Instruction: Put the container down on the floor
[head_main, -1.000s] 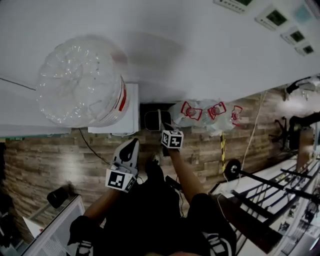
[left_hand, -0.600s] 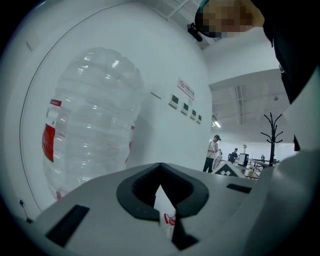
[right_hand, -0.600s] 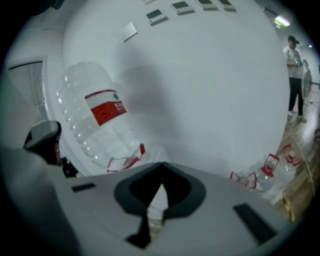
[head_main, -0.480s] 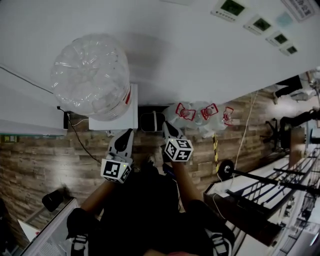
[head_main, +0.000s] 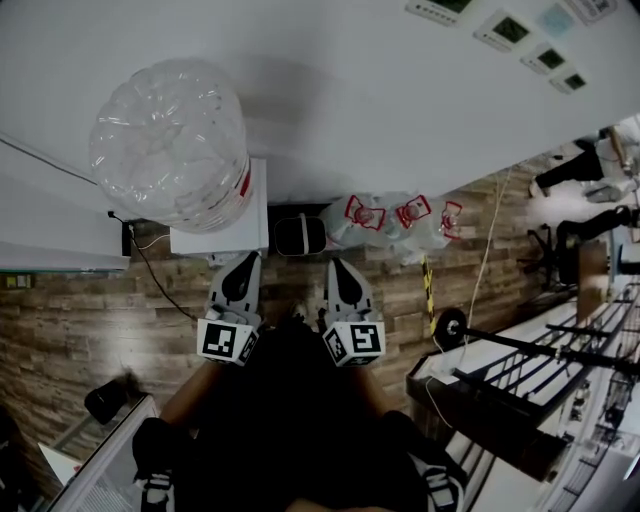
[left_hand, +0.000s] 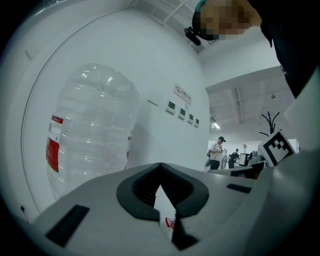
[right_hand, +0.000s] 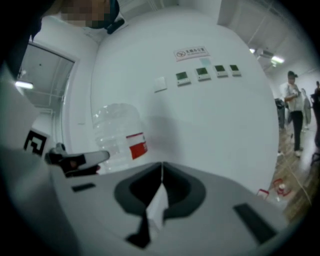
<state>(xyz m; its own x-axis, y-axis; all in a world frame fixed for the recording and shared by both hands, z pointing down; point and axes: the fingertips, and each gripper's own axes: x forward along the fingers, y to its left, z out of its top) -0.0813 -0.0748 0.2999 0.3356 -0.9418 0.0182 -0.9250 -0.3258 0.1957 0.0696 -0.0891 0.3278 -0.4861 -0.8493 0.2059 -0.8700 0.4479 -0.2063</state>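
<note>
Since the earlier frames the right gripper has come up from beside the container and now sits level with the left gripper, the two side by side in the head view. The container has stayed where it was.

1. Water jug: large, clear, ribbed, red label. It stands on a white dispenser set against the wall.
2. Left gripper: jaws closed together, nothing between them. In the left gripper view it points toward the wall, with the jug to its left.
3. Container: small, pale, with a dark rim. It rests on the wood-pattern floor at the foot of the wall, just beside the dispenser's right side and clear of both grippers.
   - Orientation: it is seen from above as a rounded rectangle with its top side toward the camera.
   - Long axis: the visible outline is slightly longer along the wall than away from it. Whether it is taller than it is wide cannot be told from this angle.
4. Right gripper: jaws closed together, empty. In the right gripper view it faces the wall.
5. Clear bottles with red markings lie in a heap on the floor, just to the right of the container.
</note>
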